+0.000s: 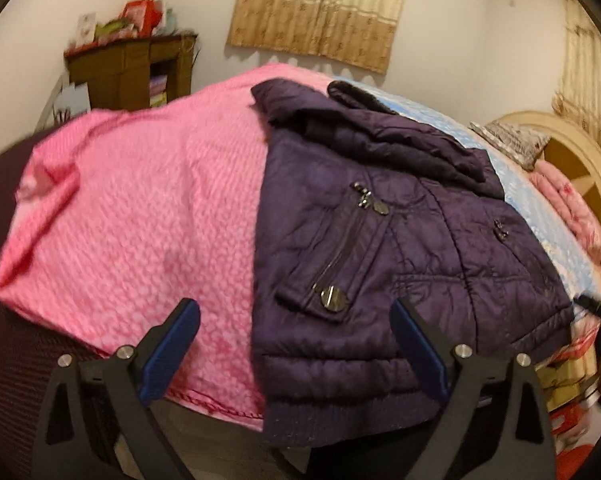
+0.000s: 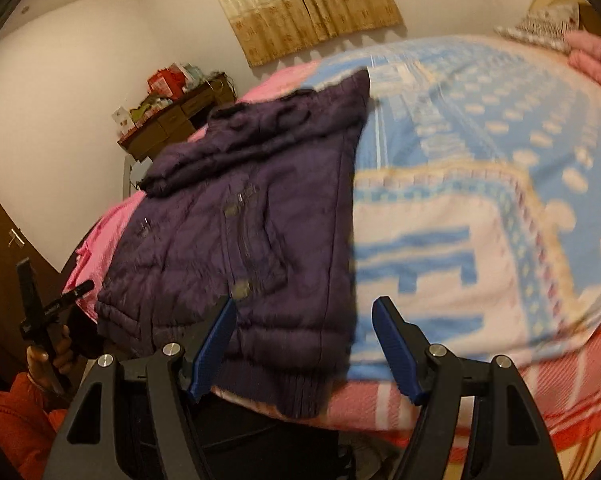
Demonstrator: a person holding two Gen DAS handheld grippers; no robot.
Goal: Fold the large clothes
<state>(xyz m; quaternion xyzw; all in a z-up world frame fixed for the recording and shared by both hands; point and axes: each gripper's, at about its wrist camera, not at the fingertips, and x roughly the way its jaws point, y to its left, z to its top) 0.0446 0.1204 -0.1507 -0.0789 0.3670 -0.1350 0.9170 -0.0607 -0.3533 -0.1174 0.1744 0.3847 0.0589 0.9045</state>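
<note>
A dark purple quilted jacket (image 1: 400, 248) lies folded on the bed, its ribbed hem hanging over the near edge; it also shows in the right wrist view (image 2: 244, 240). My left gripper (image 1: 296, 312) is open and empty, just above the jacket's hem and left side. My right gripper (image 2: 304, 312) is open and empty, over the jacket's right hem corner. The left gripper also shows from outside in the right wrist view (image 2: 52, 308), held in a hand at the far left.
A pink cover (image 1: 140, 216) lies left of the jacket, a blue and white blanket (image 2: 480, 184) to its right. A brown cabinet (image 1: 132, 68) stands by the far wall. Pillows (image 1: 512, 140) and a headboard (image 1: 580, 168) lie at the right.
</note>
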